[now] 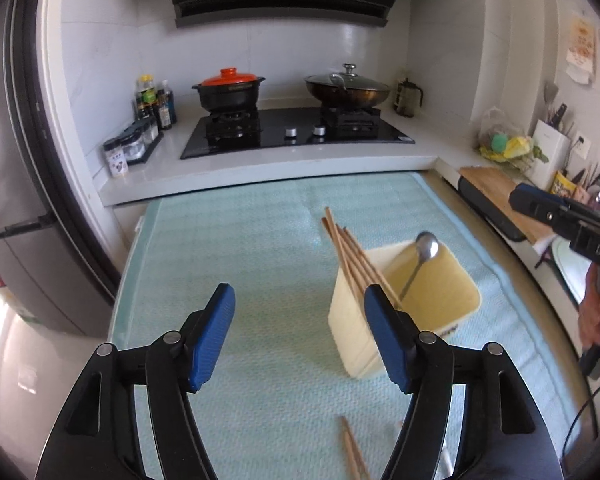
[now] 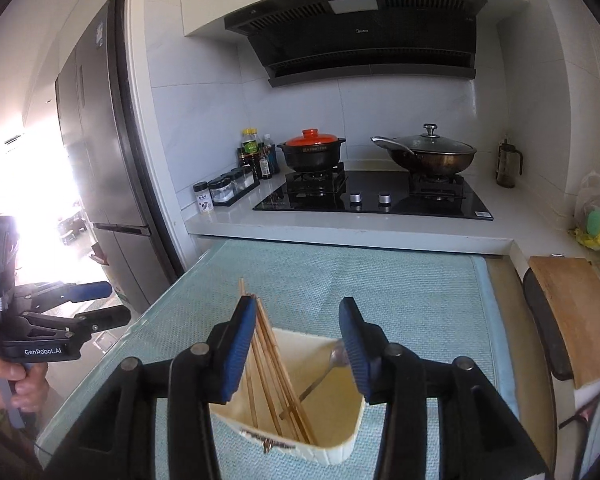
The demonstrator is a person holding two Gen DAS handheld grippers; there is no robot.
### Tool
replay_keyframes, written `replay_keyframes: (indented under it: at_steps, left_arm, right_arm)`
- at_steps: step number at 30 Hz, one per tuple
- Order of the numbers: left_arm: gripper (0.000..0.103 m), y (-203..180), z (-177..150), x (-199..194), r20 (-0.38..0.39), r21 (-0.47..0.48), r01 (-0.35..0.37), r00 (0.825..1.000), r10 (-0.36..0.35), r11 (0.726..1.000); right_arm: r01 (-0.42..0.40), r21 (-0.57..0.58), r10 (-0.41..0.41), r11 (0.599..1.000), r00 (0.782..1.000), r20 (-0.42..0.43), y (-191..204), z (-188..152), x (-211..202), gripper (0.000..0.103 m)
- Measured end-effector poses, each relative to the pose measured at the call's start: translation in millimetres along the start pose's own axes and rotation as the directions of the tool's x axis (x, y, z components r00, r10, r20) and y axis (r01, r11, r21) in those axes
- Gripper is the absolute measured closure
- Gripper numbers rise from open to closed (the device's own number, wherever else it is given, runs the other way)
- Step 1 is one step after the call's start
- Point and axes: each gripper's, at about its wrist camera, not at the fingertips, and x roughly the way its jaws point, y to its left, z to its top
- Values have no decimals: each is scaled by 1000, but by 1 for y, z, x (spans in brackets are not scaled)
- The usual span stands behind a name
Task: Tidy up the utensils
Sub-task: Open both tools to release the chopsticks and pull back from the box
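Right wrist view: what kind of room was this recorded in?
A home kitchen, most likely. A black gas hob sits in a white counter with a range hood above it, an orange-lidded clay pot and a glass-lidded wok stand on the burners, and a tall fridge stands to the left.

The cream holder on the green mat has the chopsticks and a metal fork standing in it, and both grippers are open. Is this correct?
Not quite: it is a metal spoon, not a fork; the left wrist view shows its round bowl. The rest holds: the chopsticks stand in the cream holder on the green mat, and the left gripper and right gripper are open.
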Motion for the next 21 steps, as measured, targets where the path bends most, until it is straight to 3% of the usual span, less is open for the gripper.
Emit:
replay_keyframes:
  at_steps: [5, 14, 17, 21]
  left_arm:
    - [31, -3, -60, -34, -52, 45, 4, 999, -2, 999]
    - [29, -25, -191, -63, -91, -30, 2, 996, -4, 1000]
    - [29, -28, -219, -59, -96, -84, 7, 995, -15, 996]
    - [29, -32, -237, -45, -112, -102, -43, 993, 32, 994]
  right_arm:
    - [30, 13, -30, 999, 998, -46, -2, -46, -52, 58]
    - [171, -1, -170, 985, 977, -130, -3, -183, -119, 54]
    - [224, 25, -217, 974, 963, -158, -7, -229, -128, 54]
    - [283, 75, -265, 956, 945, -190, -13, -271, -136, 54]
